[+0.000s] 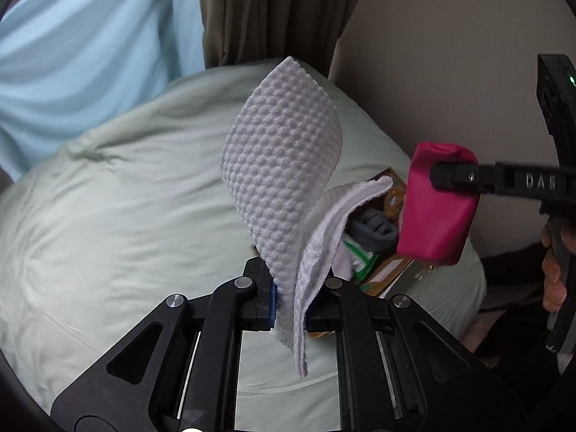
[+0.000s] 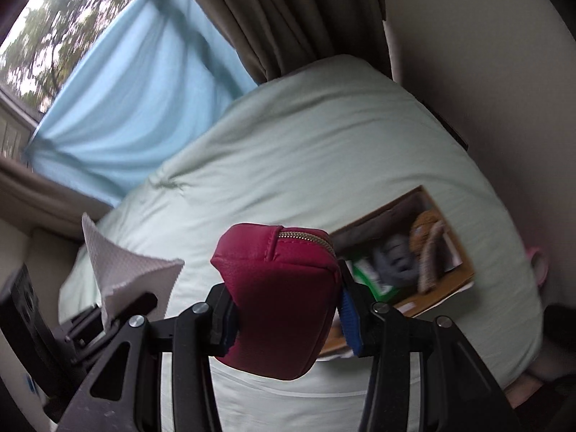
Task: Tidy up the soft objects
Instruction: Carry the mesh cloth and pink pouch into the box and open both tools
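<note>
Soft daylight via window (image 2: 43,36); motion blur, fisheye warp, dark vignette at edges.

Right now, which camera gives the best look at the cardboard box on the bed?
The right wrist view: the box lies open on the bed, with soft things visible inside, though the pouch covers one corner. In the left wrist view the cloth and pouch hide most of the box.

box (image 2: 454,262) contents blurred (items unclear) | cloth (image 1: 284,165) hides box's left part — left wrist
</note>
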`<act>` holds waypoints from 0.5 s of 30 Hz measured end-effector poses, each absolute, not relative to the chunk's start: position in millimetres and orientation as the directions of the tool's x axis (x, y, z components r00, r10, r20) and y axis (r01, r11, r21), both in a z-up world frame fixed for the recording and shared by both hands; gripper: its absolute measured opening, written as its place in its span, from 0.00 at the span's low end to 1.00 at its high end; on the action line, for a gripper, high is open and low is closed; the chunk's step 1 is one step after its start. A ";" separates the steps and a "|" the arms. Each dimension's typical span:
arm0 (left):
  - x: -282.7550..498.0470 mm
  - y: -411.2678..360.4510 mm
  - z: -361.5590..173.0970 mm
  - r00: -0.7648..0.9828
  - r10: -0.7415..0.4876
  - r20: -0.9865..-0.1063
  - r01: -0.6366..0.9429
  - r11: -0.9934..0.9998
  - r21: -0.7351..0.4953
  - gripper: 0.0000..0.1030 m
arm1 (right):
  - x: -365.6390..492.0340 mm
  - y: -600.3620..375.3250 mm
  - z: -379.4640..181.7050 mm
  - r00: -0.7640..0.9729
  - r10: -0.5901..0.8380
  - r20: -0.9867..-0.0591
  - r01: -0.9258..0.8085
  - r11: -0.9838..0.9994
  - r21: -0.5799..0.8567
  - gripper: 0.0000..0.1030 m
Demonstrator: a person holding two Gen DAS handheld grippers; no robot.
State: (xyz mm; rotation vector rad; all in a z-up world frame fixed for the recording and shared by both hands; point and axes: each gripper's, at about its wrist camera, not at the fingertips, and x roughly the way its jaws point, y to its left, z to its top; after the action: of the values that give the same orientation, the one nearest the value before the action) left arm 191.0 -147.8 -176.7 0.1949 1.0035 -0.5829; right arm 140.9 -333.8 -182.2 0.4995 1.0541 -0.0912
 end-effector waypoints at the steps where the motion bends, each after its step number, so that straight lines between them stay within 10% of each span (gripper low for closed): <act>1: 189.8 -156.8 -182.2 0.394 -0.361 -0.845 0.531 0.840 -0.111 0.08 | 142.4 -340.7 -186.4 0.490 0.166 -0.856 0.289 0.895 0.339 0.41; 15: 203.0 -231.1 -291.1 0.262 -0.240 -0.935 0.310 0.938 -0.154 0.08 | 188.1 -400.8 -272.6 0.293 0.276 -0.915 0.086 0.946 0.313 0.41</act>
State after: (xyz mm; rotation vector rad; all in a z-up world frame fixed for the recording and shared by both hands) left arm 203.0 -231.1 -291.1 0.0645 1.2516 -0.3723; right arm 188.1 -400.8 -272.6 0.3296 1.2738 0.1300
